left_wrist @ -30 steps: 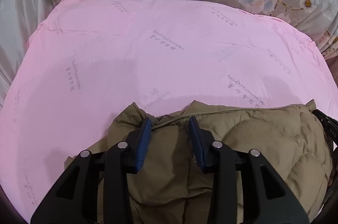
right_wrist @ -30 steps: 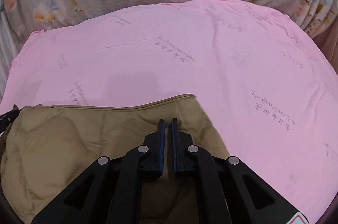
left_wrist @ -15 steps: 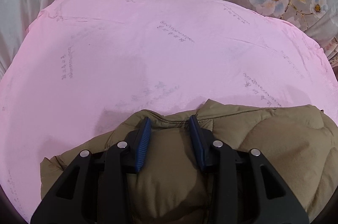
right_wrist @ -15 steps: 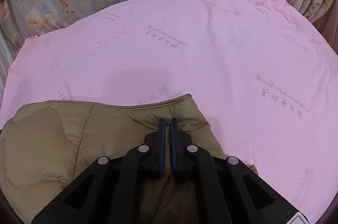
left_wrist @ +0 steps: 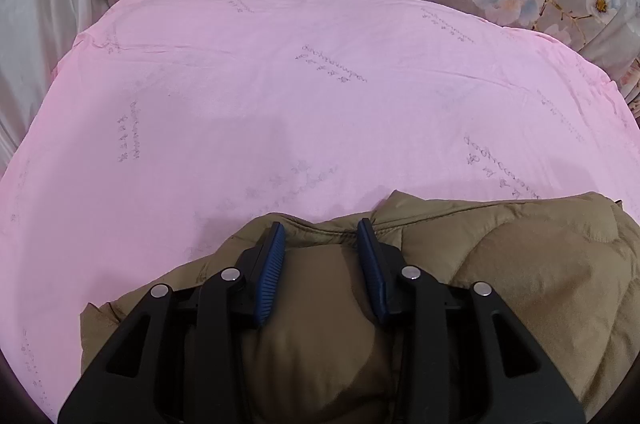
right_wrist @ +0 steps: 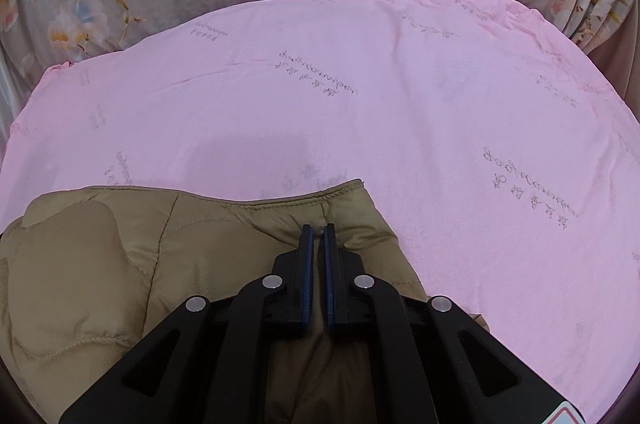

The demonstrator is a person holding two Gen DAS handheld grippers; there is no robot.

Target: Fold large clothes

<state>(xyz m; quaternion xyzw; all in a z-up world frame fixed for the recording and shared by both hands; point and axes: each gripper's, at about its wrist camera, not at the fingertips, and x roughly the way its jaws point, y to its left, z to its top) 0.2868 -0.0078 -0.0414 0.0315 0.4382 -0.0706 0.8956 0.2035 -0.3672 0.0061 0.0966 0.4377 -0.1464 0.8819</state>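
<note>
From the left wrist: left gripper (left_wrist: 320,238) with jaws apart around a puffy bulge of the olive quilted jacket (left_wrist: 520,264), now lower in view than a second ago, so probably being laid down on the pink sheet (left_wrist: 280,96) of the bed. From the right wrist: right gripper (right_wrist: 317,238) clenched on the jacket hem, near its corner; grey script printed on the sheet, not readable.

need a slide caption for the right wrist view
Right gripper pinching the olive quilted jacket near its edge, over a pink sheet.
</note>
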